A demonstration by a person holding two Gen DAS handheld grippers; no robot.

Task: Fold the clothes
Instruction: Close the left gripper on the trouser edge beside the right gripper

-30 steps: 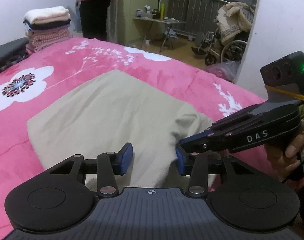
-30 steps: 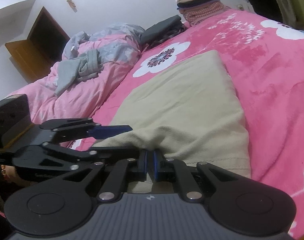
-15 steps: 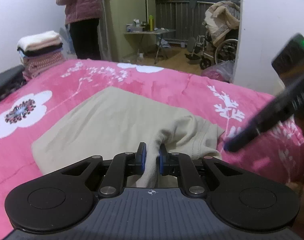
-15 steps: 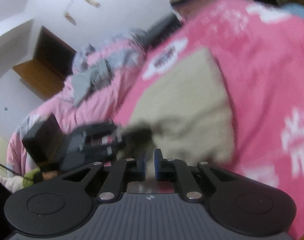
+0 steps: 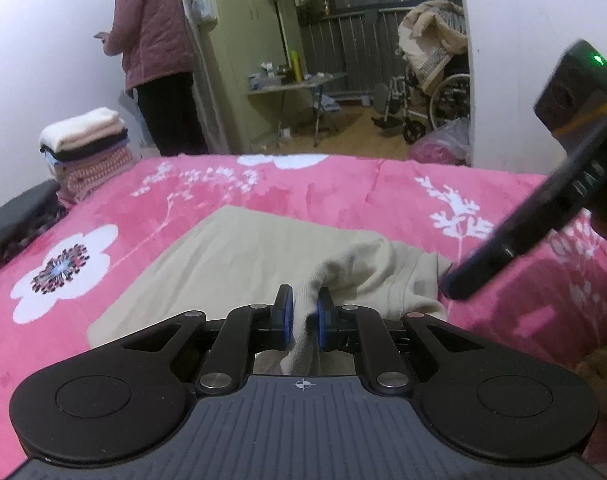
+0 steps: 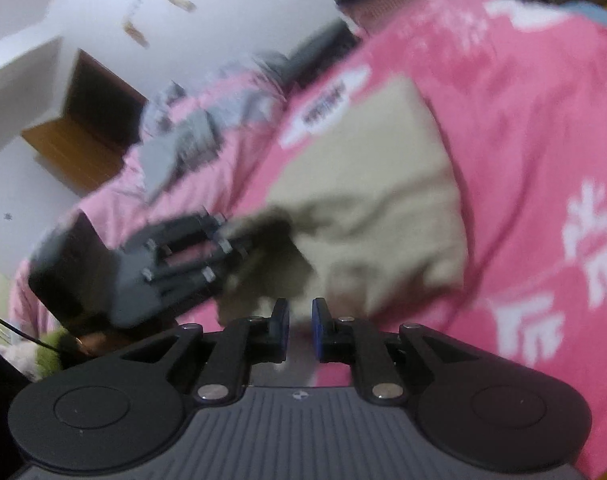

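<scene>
A beige knit garment (image 5: 231, 256) lies flat on the pink flowered bed cover (image 5: 335, 196). Its near edge is bunched up and raised. My left gripper (image 5: 303, 312) is shut on that raised edge, and cloth hangs down between the blue pads. My right gripper (image 5: 449, 286) comes in tilted from the right, its tip against the garment's near right corner. The right wrist view is blurred. There my right gripper (image 6: 300, 320) stands with fingers close together and pale cloth in the narrow gap. The garment (image 6: 383, 168) stretches ahead, and the left gripper (image 6: 223, 236) is at its near edge.
A stack of folded clothes (image 5: 87, 148) sits at the bed's far left corner, beside a dark flat item (image 5: 19, 216). A person (image 5: 155, 52) stands beyond the bed. A folding table (image 5: 295, 84) and wheelchair (image 5: 435, 92) stand further back. Grey clothes (image 6: 183, 140) lie crumpled on bedding.
My left gripper shut on the garment's near edge and lifted it. The right gripper swung from beside the left fingers out to the garment's right corner and tilted upward.
</scene>
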